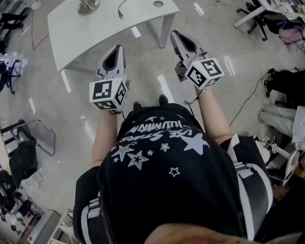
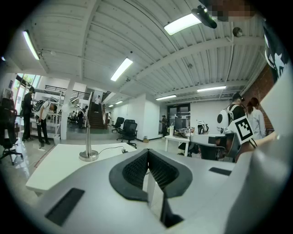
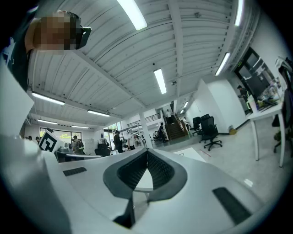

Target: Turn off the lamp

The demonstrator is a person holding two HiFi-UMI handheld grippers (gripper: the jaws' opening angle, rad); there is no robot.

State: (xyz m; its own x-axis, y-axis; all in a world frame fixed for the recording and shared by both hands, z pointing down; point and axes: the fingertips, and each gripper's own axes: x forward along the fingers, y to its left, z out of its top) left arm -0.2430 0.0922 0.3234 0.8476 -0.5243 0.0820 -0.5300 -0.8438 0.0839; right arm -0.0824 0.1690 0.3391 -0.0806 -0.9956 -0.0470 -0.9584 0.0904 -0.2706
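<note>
A: Left tool and right tool are both closed on nothing and held level.
B: The lamp stands at the surface's far edge, well apart. Blunt closed tips might topple it.

Left tool closed, right tool closed

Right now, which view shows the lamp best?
Left gripper view: the lamp stands on the white table, base, stem and head in sight. The head view catches only its base at the top edge. The right gripper view shows no lamp.
</note>
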